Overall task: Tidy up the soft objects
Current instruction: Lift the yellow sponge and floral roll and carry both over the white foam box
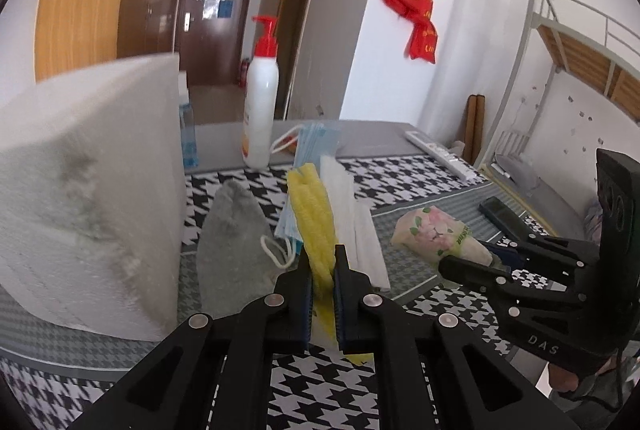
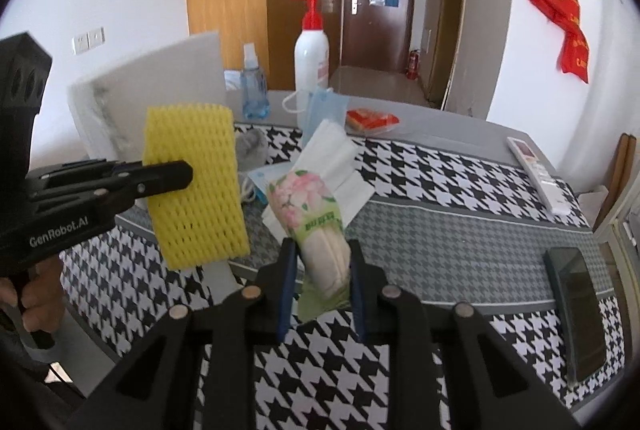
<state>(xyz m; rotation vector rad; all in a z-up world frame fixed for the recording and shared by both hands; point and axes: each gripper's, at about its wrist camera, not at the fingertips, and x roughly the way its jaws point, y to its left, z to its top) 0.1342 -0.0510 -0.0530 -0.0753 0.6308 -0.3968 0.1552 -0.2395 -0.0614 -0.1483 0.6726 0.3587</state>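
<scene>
A worktop (image 2: pixel 460 230) under a black-and-white houndstooth cloth carries a white foam block (image 1: pixel 88 190), a pump bottle (image 2: pixel 311 58), a blue spray bottle (image 2: pixel 254 90), blue face masks (image 2: pixel 326 106), white masks (image 2: pixel 336 154), a red packet (image 2: pixel 372 119), a remote (image 2: pixel 538 172) and a phone (image 2: pixel 576 314).

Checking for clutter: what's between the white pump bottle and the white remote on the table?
In the right wrist view, an orange-red packet lies between the pump bottle and the remote.

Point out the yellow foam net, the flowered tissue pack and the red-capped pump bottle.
yellow foam net (image 2: pixel 196 182), right wrist view, middle of its flat face
flowered tissue pack (image 2: pixel 316 226), right wrist view, middle of its printed wrapper
pump bottle (image 1: pixel 261 98), left wrist view, white body
</scene>
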